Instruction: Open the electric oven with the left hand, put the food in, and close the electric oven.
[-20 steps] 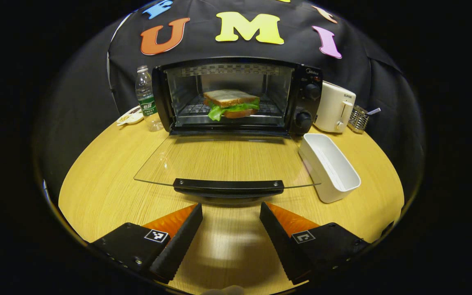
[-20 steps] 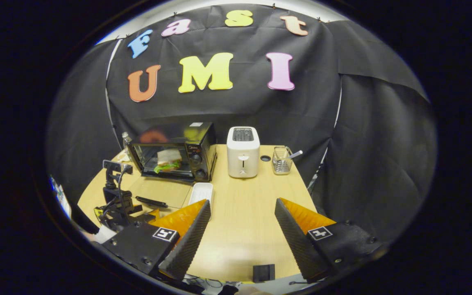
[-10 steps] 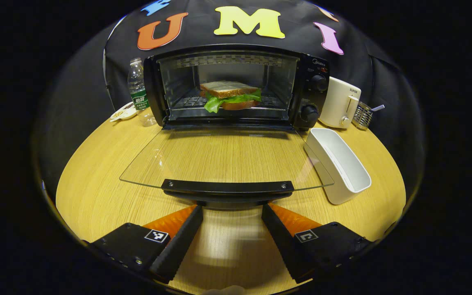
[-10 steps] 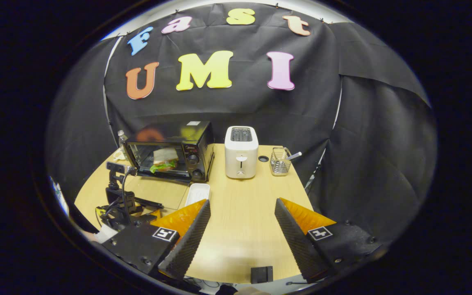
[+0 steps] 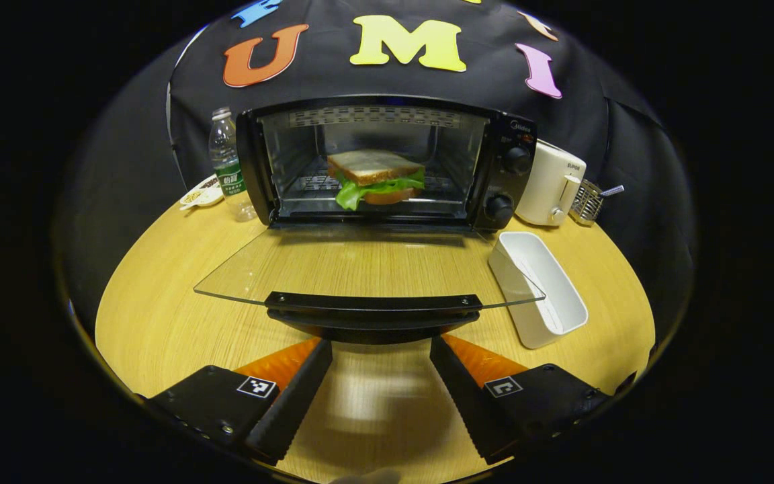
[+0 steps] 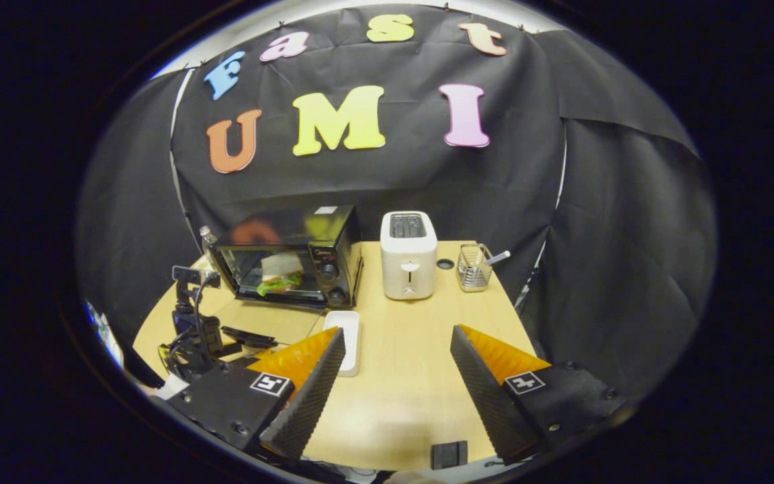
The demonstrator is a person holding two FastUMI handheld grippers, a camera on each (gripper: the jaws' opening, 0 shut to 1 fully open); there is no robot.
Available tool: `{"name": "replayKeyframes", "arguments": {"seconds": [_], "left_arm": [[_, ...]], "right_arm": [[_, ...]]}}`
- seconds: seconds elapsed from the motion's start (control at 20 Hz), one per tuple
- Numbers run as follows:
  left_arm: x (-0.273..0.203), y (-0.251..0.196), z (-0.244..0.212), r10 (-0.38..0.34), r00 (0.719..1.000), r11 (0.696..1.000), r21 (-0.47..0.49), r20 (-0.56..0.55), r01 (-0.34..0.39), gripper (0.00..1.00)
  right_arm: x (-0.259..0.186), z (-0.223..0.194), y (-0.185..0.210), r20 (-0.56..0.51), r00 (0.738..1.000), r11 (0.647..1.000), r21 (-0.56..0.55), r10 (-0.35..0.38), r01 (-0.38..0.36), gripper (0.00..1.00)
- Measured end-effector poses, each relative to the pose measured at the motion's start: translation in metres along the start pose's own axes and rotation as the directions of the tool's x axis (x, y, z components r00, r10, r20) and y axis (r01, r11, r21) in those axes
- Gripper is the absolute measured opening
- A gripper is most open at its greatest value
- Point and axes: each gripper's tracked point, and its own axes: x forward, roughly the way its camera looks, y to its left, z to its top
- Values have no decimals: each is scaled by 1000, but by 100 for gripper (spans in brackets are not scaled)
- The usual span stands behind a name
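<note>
The sandwich (image 5: 377,176) sits inside the open toaster oven (image 5: 387,161) at the table's back edge, and the spread left gripper (image 5: 380,349), just under the door handle (image 5: 373,310), may slip off and drop the glass door (image 5: 360,265).

1. The left gripper view sits low over the surface (image 5: 158,316), facing straight into the open oven (image 5: 380,161) from close by.
2. The right gripper view looks from higher and farther back, oven (image 6: 293,262) at left.
3. Both share oven, toaster (image 5: 551,185) and white tray (image 5: 541,289).
</note>
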Motion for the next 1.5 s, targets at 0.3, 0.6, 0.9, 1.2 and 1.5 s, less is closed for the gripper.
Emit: {"name": "replayKeyframes", "arguments": {"seconds": [0.3, 0.6, 0.9, 1.2, 1.5], "left_arm": [[-6, -5, 59, -27, 996, 999, -22, 85, 29, 94], [5, 2, 106, -16, 991, 1000, -9, 130, 17, 96], [22, 3, 147, 3, 985, 1000, 13, 172, -5, 96], [32, 5, 168, 17, 981, 1000, 10, 194, -20, 96], [19, 5, 167, 24, 979, 1000, 13, 201, -27, 96]], "right_arm": [[0, -5, 0, -10, 1000, 999, 53, 11, -10, 100], [-1, 3, -11, 3, 1000, 996, 86, -9, 9, 91], [0, 14, -23, 21, 999, 996, 84, -24, 23, 100], [-1, 15, -29, 14, 1000, 996, 84, -25, 24, 100], [-5, 17, -22, 28, 1000, 998, 70, -8, 6, 100]]}}
